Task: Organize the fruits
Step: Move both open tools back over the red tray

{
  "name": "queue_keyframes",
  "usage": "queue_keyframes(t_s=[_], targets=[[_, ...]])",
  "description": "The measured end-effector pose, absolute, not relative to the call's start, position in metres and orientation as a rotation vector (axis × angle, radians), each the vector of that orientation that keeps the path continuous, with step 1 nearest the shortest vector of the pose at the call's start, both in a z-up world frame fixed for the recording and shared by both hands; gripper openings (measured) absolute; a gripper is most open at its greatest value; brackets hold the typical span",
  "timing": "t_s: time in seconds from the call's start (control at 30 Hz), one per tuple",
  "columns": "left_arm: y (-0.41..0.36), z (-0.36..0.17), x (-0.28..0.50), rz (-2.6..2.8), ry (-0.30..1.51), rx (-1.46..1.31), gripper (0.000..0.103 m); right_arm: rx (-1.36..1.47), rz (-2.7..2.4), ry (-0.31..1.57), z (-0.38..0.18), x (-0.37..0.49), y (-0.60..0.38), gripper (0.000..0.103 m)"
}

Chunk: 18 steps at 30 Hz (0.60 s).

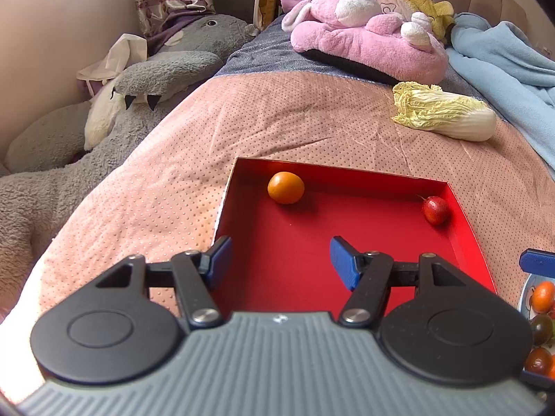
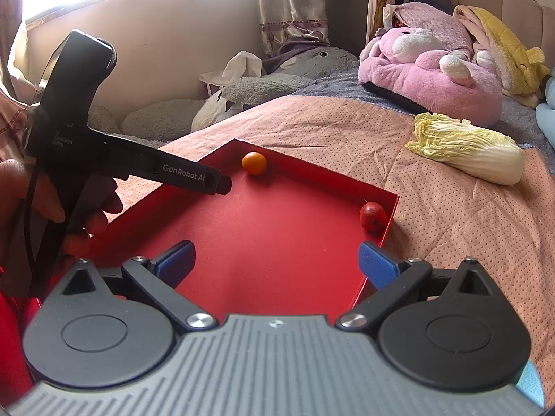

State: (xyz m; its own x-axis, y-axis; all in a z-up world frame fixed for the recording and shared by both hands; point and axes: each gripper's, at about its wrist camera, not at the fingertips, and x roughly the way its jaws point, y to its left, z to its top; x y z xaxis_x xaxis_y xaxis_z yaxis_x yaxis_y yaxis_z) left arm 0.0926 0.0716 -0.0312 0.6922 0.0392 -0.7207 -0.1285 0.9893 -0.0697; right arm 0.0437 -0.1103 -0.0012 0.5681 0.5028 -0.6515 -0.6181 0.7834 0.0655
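On the pink bed cover, near its front edge, sits a shallow red tray [image 1: 347,242]. I hold my left gripper [image 1: 279,260] over the tray's near left corner and my right gripper [image 2: 275,263] over its near right side. Both have their blue fingers apart with nothing between them, so I carry no fruit now.

I see some risks from here. The tray stands on soft bedding and its walls are low, so a push from a finger could tilt it and let the fruits roll. The two grippers are close together over the same tray, so they could bump if I reach with both. Round fruit can also slip out of the pads if I close off-centre.

Inside the tray an orange fruit [image 1: 285,187] lies at the far left corner, and a small red fruit [image 1: 435,210] rests against the right wall near the far right corner. At the right edge of the left view a plate [image 1: 523,294] holds more small fruits [image 1: 542,296], orange and dark ones. A cabbage [image 1: 447,112] lies on the cover beyond the tray.
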Motion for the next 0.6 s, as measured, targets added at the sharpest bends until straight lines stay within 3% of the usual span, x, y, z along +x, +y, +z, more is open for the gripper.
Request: queue_keyframes(t_s=[0.6], targets=[[0.078,-0.04,0.119,0.066,0.829,-0.11,0.065,-0.17,0.647,0.703,-0.011,0.088,-0.09,0.1]])
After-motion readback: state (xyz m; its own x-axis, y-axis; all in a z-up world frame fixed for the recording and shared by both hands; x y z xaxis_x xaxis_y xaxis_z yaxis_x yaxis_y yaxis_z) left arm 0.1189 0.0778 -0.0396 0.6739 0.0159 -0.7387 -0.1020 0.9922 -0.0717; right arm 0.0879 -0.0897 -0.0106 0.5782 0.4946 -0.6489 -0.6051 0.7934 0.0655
